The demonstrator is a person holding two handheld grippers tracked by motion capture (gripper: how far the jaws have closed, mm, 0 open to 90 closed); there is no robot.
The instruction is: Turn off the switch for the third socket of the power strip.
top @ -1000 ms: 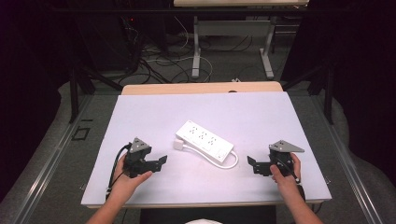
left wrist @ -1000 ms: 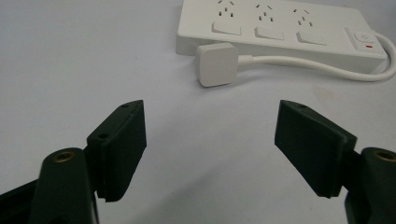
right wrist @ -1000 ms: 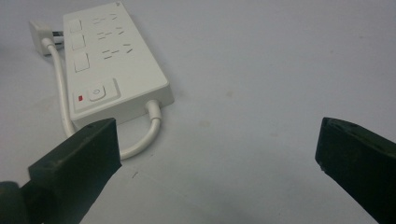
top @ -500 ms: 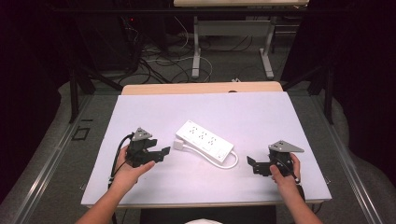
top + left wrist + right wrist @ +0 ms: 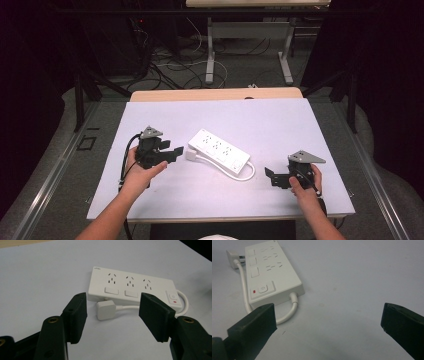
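The power strip [image 5: 218, 152] is lying mid-bench [image 5: 300, 125], its short cord looping back so the plug [image 5: 106, 310] is resting just beside its near edge. This is looking like an approach to the plug: the left claw [image 5: 112, 315] is hovering released around it, touching nothing. Next, likely lowering and pinching squarely. The right claw [image 5: 271, 176] is gaping wide, empty, well apart.
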